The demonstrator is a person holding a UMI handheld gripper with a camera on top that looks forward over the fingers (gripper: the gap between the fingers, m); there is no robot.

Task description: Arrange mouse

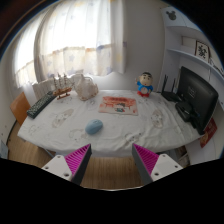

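Gripper view: looked across a table [60,128] under a pale patterned cloth, window and curtains behind. Showed the mouse [94,127], a small bluish rounded thing, lying on the cloth near the table's front edge, somewhat left of its middle. Judged the task barely begun: mouse untouched, resting on its own, no sign of it at a chosen place. Left to do, by that reading: approach, grasp, carry and set down, perhaps toward the red-and-white mat [118,104] at mid-table, though the pictures could not settle the target.

Gripper [113,160] held wide apart, short of the front edge, its pink pads [78,160] facing each other with nothing between them and nothing touched. Mouse stood beyond the fingers and a little toward the left one, well apart from both.

Elsewhere on the table: a keyboard [40,103] at the left edge, a dark monitor [197,100] at the right edge, a small figurine [146,83] near the far edge, and a pale bundle [86,88] toward the far left corner, too unclear to name further.
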